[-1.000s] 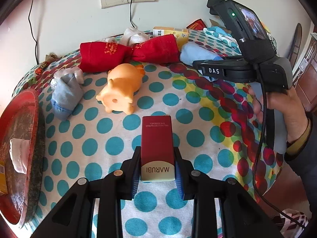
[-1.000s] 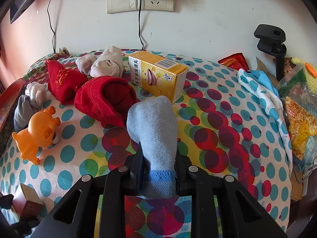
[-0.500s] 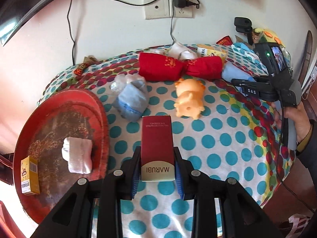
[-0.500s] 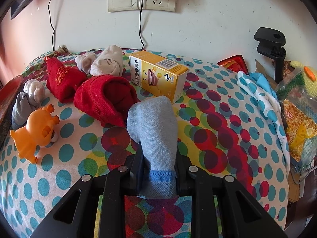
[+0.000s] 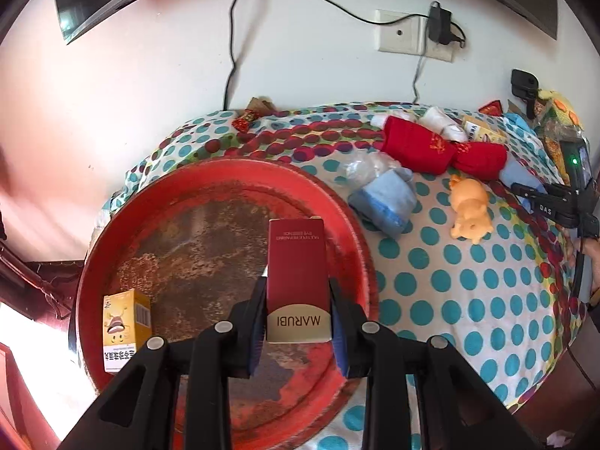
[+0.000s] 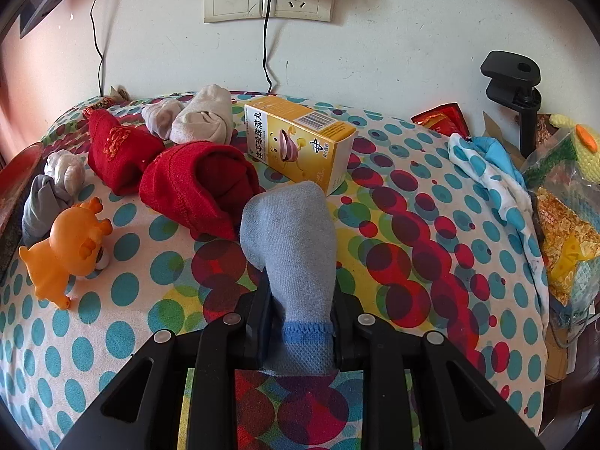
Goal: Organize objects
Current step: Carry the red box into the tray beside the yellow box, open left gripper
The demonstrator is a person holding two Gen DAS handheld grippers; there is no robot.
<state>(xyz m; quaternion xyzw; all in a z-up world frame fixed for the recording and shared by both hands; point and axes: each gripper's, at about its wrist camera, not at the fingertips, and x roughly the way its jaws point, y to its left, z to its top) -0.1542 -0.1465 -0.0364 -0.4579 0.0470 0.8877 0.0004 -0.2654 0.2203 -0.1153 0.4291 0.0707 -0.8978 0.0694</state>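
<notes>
My left gripper [image 5: 297, 322] is shut on a dark red MARUBI box [image 5: 296, 273] and holds it over the round red tray [image 5: 123, 225]. A small yellow box [image 5: 125, 328] stands in the tray at its left. My right gripper [image 6: 300, 318] is shut on a rolled grey-blue sock [image 6: 292, 232] above the dotted tablecloth. Two red sock rolls [image 6: 195, 183], a yellow box [image 6: 300, 142] and an orange toy pig [image 6: 67, 247] lie on the table beyond it.
Beige sock rolls [image 6: 202, 116] lie at the back by the wall. A grey sock bundle [image 6: 45, 191] lies left, next to the tray edge. Bags and a cloth [image 6: 487, 165] crowd the right side. A black clamp [image 6: 513, 86] stands at the back right.
My left gripper has swung left with the red box, from over the cloth to over the tray. The white sock in the tray is now hidden. My right gripper has hardly moved.
</notes>
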